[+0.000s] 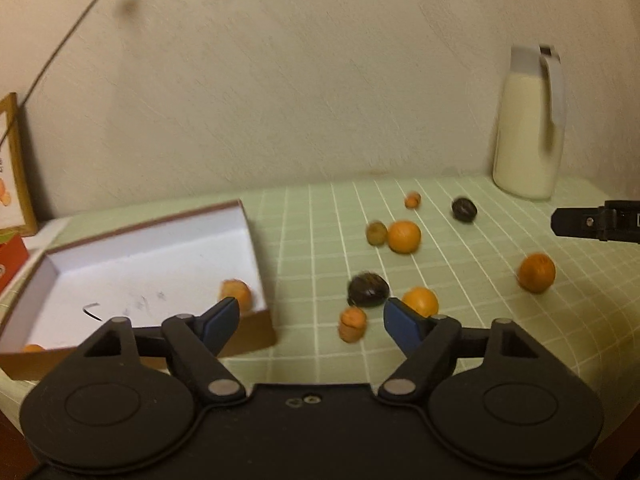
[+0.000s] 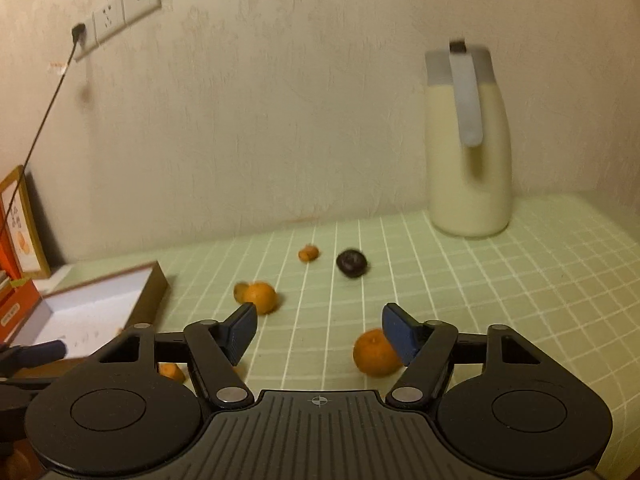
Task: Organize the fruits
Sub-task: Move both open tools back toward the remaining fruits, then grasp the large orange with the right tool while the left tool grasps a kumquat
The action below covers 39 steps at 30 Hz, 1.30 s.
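Your left gripper (image 1: 310, 318) has its jaws wide apart, nothing held. It hangs over the bench (image 1: 500, 320) just right of the box (image 1: 152, 256).

Left to right, taking the box as reference:
- In the box: one small orange fruit (image 1: 237, 294) in the near right corner, and a sliver of another (image 1: 33, 348) at the near left edge, mostly cut off.
- Just right of the box: a lumpy little orange piece (image 1: 352, 323), a dark fruit (image 1: 368, 290) behind it and an orange (image 1: 420, 301) beside that. All three are close together, so pick one at a time.
- Further right and back: a greenish fruit (image 1: 376, 233) touching a bigger orange (image 1: 404, 237), a tiny orange one (image 1: 412, 200) and a second dark fruit (image 1: 464, 210).
- Far right of the box: a lone orange (image 1: 537, 273), with the jug (image 1: 528, 120) at the wall behind.

Your right gripper (image 2: 318, 334) is also spread wide and empty. The lone orange (image 2: 376, 354) sits by its right jaw, partly hidden behind it.

Handling, my read: they're light, round and smooth-skinned, so they'll roll if nudged. The rind gives a little. Grip across the widest part and squeeze gently. The dark ones look softer, so bruising is a risk.

Hard to make out: both views are motion-blurred, and I can't tell what kind the dark and greenish fruits are. An orange piece (image 2: 172, 371) is half hidden behind the right gripper's linkage.
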Motion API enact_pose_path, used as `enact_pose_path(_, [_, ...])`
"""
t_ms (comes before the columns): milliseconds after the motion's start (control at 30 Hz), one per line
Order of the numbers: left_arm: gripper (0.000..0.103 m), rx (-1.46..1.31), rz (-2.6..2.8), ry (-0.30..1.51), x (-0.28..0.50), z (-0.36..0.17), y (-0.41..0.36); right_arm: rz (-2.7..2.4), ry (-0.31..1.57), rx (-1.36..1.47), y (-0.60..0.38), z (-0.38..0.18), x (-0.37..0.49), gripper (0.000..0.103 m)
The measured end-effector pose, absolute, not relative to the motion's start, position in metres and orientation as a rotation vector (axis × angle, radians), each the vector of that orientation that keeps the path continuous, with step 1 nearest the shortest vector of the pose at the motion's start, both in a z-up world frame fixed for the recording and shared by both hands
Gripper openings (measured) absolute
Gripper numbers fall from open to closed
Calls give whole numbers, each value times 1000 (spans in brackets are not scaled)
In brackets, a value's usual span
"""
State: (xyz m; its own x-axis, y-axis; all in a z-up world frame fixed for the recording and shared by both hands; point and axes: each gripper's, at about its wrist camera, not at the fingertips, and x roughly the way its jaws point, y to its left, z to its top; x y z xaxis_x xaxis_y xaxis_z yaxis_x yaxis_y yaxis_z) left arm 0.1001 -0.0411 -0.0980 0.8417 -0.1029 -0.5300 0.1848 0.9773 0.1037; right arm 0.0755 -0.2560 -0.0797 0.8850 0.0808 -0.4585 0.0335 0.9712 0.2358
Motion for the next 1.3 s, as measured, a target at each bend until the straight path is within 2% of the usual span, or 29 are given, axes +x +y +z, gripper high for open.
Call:
enact_pose_path(167, [72,159,-163,572,109,-109,-51,17,509,215,-253,-90,80,69])
enact_pose_path(233, [70,157,-165,585,114,-113,-54,4,523,233,-259,-95,83,60])
enact_pose_path(333, [65,169,-166,595,120,-118,-60,-12,548,252,-266,-103,89,52])
enact_pose_path(433, [58,180,-164,608,125,-125,-65,-20,557,268,-271,-107,92,51])
enact_pose_path(567, [42,181,-163,623,133,-133,-69,-21,562,271,-274,-109,95,51])
enact_pose_path(733, [41,170,-145,627,141,-137,-70,-26,566,269,-273,-112,100,51])
enact_pose_path(900, [30,157,-138,641,148,-143,-72,-30,586,285,-274,-118,107,51])
enact_pose_path(1133, [28,158,-143,644,151,-149,-77,-50,603,286,-278,-124,119,51])
enact_pose_path(1200, [17,150,-152,644,152,-149,-77,-55,606,287,-279,-126,121,51])
enact_pose_path(1300, [14,147,-149,642,153,-150,-77,-59,612,289,-279,-128,126,51])
